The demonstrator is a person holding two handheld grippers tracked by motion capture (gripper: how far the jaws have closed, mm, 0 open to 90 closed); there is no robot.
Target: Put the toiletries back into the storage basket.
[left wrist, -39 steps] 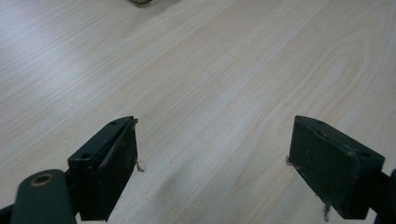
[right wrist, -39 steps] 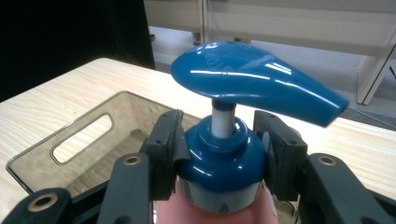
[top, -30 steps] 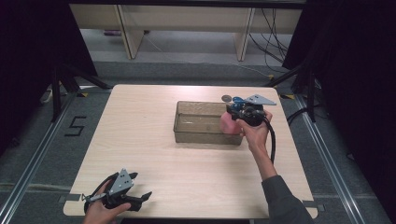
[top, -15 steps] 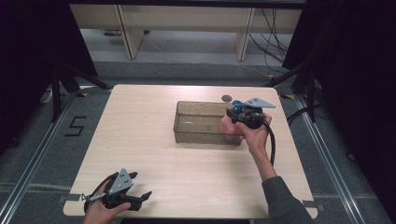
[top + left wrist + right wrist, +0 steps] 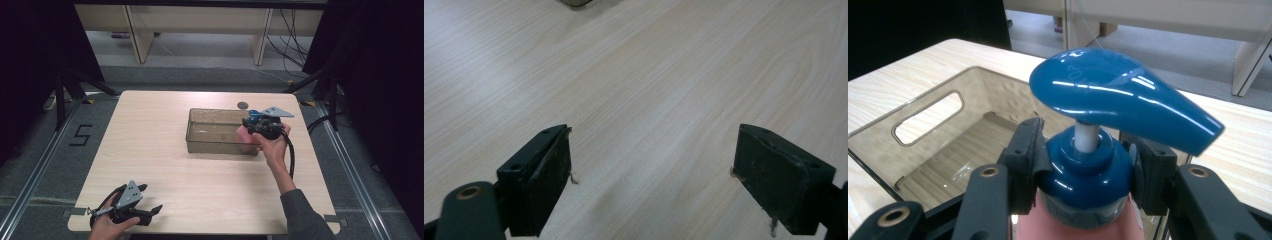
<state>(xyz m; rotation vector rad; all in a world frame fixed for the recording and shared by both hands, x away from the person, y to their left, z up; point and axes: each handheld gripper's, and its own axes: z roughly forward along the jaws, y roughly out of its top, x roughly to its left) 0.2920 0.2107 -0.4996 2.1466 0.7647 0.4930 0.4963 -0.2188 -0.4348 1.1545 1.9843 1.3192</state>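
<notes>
Right hand-held gripper (image 5: 1083, 172) pinches pump bottle (image 5: 1088, 165) collar over bin (image 5: 215, 131); bottle's body mostly hidden, prob. pink.

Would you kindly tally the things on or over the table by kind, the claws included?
Claws: 2, the left claw open near the table's front edge, the right claw shut on the bottle.
Pump bottles: 1
Clear bins: 1
Small round dark objects: 1
Total: 5
</notes>
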